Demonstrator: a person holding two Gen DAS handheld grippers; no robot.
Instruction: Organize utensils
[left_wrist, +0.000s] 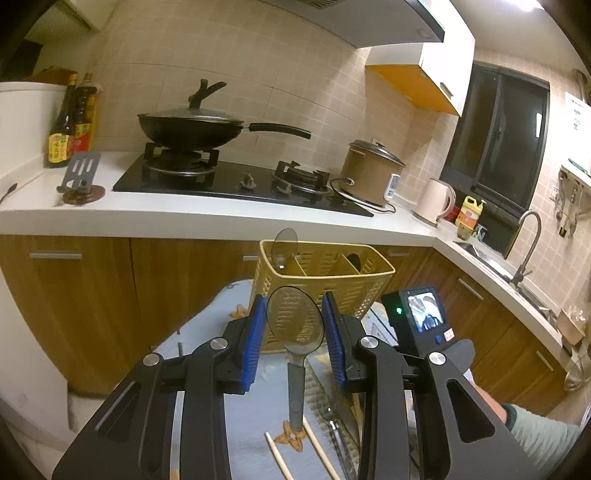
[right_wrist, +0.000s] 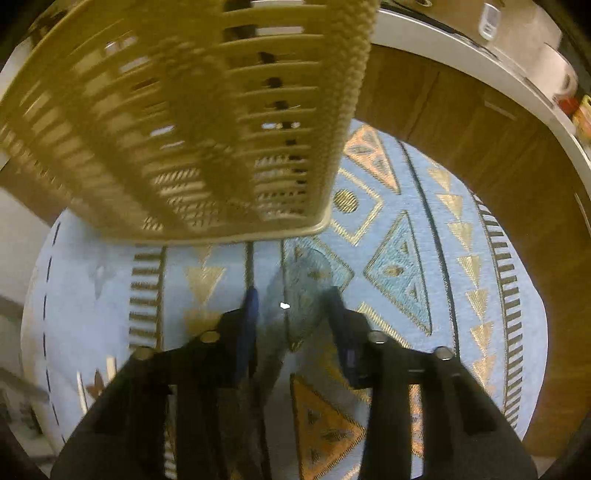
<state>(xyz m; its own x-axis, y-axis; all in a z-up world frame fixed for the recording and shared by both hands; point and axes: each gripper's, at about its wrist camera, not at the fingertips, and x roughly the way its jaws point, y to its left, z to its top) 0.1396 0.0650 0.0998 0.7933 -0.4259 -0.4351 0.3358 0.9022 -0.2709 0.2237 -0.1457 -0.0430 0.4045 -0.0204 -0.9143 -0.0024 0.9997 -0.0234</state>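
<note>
While above patterned cloth (right_wrist: 424, 206):
left gripper (left_wrist: 294, 325): fingers apart, translucent spoon (left_wrist: 295, 321) between, contact unclear
right gripper (right_wrist: 291, 314): blurred, jaws apart around 2nd spoon (right_wrist: 303, 291)
basket (left_wrist: 325, 277): just ahead, 1 spoon (left_wrist: 284, 245) in left compartment

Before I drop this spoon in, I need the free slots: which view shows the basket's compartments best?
The left wrist view: it looks down past the rim of the basket onto its dividers, with one spoon in the left compartment. The right wrist view shows only the blurred slatted side.
</note>
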